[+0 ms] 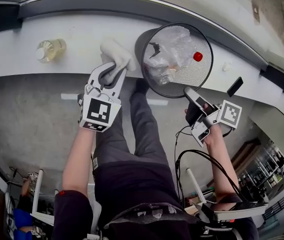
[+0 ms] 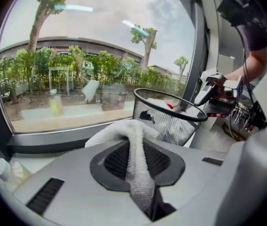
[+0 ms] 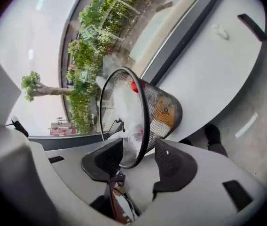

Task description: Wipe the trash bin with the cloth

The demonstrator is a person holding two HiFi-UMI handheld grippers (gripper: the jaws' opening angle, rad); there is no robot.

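My left gripper (image 1: 113, 73) pinches the soft, limp cloth (image 1: 116, 53) upper centre; my right gripper (image 3: 139, 157) stands spread astride the stiff rim, the best handhold, of the seemingly light mesh bin (image 1: 194, 76) beside it.

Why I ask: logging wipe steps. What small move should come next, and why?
Probably close the right gripper on the rim of the trash bin to steady it: the rim stands between its open jaws, while the left gripper clamps the cloth beside it.

trash bin (image 1: 194, 76): one
cloth (image 1: 116, 54): one
bottle (image 1: 50, 49): one
red cap (image 1: 197, 56): one
grippers: two, the left gripper (image 1: 113, 71) and the right gripper (image 1: 188, 90)
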